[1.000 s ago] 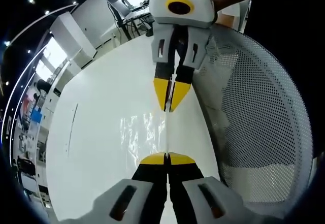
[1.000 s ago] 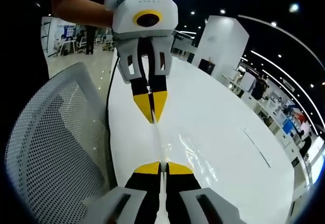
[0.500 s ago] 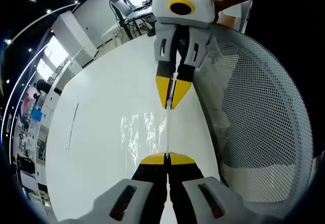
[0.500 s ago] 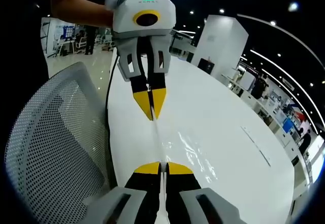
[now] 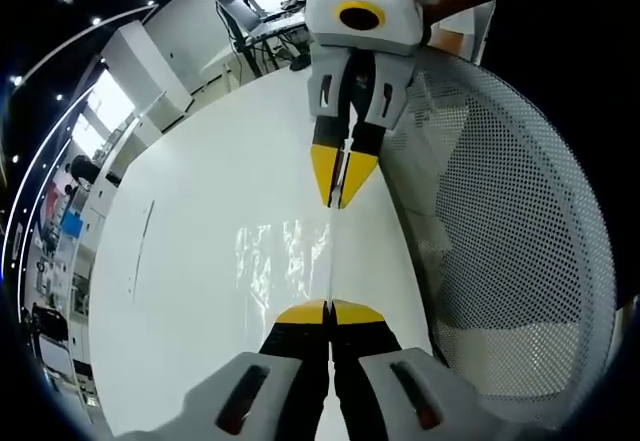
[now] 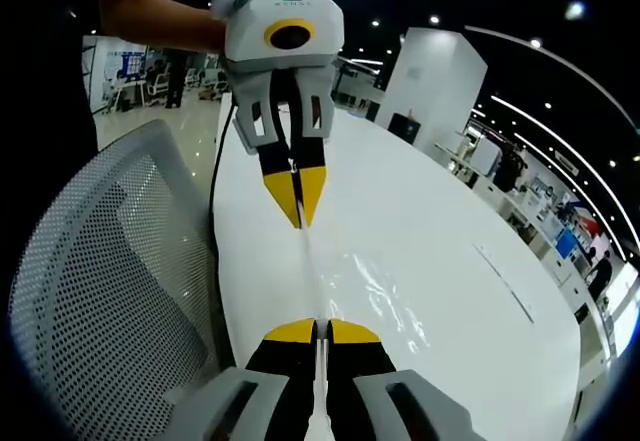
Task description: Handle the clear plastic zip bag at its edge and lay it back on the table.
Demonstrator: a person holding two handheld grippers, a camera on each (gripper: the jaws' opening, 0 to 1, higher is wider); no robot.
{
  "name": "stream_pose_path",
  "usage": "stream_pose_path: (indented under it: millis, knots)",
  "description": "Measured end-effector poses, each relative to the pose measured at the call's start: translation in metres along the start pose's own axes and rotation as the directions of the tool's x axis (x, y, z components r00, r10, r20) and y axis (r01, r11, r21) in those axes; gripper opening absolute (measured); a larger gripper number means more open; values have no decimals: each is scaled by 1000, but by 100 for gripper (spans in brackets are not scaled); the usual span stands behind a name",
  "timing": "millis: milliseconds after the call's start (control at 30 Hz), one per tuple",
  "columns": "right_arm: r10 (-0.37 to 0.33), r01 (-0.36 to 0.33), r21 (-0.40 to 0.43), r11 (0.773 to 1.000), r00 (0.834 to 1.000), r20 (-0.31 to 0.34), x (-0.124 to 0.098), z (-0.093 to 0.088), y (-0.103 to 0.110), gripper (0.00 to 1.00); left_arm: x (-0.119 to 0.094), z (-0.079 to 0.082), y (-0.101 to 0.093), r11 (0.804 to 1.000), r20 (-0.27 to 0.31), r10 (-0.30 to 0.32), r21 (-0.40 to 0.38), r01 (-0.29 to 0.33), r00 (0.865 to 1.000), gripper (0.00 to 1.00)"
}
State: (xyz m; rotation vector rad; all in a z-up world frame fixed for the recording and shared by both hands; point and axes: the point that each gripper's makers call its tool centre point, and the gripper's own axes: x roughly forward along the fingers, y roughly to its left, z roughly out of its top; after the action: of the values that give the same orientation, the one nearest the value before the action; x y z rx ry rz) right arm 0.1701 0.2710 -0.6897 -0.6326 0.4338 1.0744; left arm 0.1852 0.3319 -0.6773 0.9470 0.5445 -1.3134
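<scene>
Two sets of tongs hold the clear plastic zip bag (image 5: 285, 261) by one edge, pulled into a straight line between them. In the left gripper view my left tongs (image 5: 329, 310) sit at the near bottom, yellow tips pressed together on that edge. The bag's glossy, wrinkled body spreads to the left of the line over the white glossy counter (image 5: 190, 261). The right tongs (image 5: 340, 198) face me from the far end, tips pinched on the same edge. On the right stands a white mesh-backed chair (image 5: 510, 241).

In the right gripper view the chair (image 6: 100, 291) is on the left. The left tongs (image 6: 299, 216) hang at the far end, closed on the edge. My right tongs (image 6: 315, 329) are closed on it at the near bottom, and the bag (image 6: 375, 296) drapes rightward toward the counter (image 6: 460, 331).

I judge the bag is stretched and about ready to go down. To do it well, I would lower both ends together at an even height and keep a light tension so the film settles flat. I'd part the tips only once the edge rests on the counter, well clear of the chair-side rim.
</scene>
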Motion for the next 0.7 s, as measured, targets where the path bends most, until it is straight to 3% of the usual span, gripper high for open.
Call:
stream_pose_path:
  millis: [700]
  knots:
    - [-5, 5, -3, 1000, 1000, -16, -2, -7, -3, 0, 0, -9, 0, 1000, -9, 6, -19, -6, 1000, 0]
